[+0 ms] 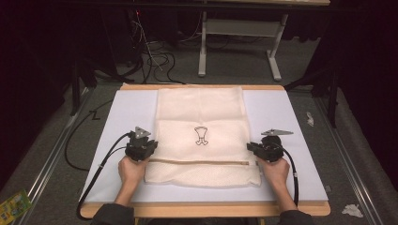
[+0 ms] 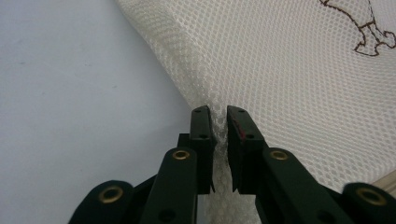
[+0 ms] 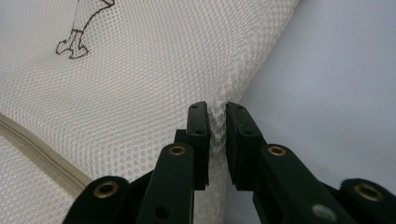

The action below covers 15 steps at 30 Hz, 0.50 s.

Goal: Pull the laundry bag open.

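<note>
A cream mesh laundry bag (image 1: 202, 117) lies flat on the white mat (image 1: 286, 117), with a small brown outline motif (image 1: 201, 136) at its centre and a zipper (image 1: 202, 162) along its near part. My left gripper (image 1: 149, 149) sits at the bag's left edge. In the left gripper view its jaws (image 2: 219, 114) stand close together, pinching a raised ridge of mesh (image 2: 289, 70). My right gripper (image 1: 254, 149) is at the bag's right edge. Its jaws (image 3: 217, 112) pinch a fold of mesh (image 3: 140, 84) the same way, with the zipper (image 3: 37, 149) running off at the lower left.
The mat lies on a wooden table (image 1: 202, 208) whose edges show front and back. Beyond it are the legs of a grey stand (image 1: 277, 56) and cables (image 1: 155, 56) on the floor. Black cables trail from both grippers. Litter (image 1: 352, 210) lies at the right.
</note>
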{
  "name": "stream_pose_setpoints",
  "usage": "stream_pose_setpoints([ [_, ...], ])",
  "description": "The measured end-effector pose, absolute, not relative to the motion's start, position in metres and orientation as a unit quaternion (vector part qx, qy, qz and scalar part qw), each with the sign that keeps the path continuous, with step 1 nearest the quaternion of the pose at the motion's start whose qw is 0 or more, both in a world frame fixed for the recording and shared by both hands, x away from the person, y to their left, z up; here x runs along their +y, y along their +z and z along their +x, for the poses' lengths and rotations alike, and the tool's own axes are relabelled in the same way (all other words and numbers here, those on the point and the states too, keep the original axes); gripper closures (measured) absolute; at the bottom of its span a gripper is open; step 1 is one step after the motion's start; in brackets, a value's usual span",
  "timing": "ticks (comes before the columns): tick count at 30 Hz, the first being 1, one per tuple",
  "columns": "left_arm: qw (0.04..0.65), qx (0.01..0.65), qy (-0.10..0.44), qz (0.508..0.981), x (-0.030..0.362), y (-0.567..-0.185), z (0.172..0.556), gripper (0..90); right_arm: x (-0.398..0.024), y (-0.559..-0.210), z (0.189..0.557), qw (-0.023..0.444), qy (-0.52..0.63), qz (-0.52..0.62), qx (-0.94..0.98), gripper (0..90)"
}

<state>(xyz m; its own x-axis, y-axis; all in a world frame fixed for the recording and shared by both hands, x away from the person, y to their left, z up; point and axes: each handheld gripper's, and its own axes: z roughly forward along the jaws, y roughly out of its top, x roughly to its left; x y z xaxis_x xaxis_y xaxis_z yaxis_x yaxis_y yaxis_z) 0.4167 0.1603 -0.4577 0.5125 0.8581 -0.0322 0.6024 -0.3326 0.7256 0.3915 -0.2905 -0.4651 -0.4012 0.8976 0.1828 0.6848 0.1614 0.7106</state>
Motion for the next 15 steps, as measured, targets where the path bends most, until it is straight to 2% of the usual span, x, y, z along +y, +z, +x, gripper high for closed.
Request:
stream_pose_setpoints([
  [2,0.349,0.457,0.188,0.796,0.161,-0.457,0.416,77.3,-0.291,-0.464,0.39,0.141,0.375,0.532,0.746,79.5],
  [4,0.349,0.452,0.199,0.796,0.162,-0.455,0.413,69.8,-0.293,-0.463,0.387,0.145,0.38,0.532,0.743,77.0],
  [7,0.356,0.447,0.212,0.793,0.162,-0.454,0.406,61.5,-0.295,-0.464,0.38,0.147,0.381,0.535,0.74,68.0],
  [10,0.371,0.433,0.221,0.792,0.157,-0.452,0.396,57.7,-0.297,-0.463,0.375,0.144,0.381,0.536,0.739,63.0],
  [11,0.376,0.422,0.224,0.794,0.153,-0.453,0.391,54.5,-0.3,-0.463,0.37,0.147,0.382,0.534,0.74,57.5],
  [15,0.379,0.408,0.22,0.801,0.142,-0.456,0.384,51.4,-0.306,-0.465,0.36,0.145,0.388,0.537,0.735,52.8],
])
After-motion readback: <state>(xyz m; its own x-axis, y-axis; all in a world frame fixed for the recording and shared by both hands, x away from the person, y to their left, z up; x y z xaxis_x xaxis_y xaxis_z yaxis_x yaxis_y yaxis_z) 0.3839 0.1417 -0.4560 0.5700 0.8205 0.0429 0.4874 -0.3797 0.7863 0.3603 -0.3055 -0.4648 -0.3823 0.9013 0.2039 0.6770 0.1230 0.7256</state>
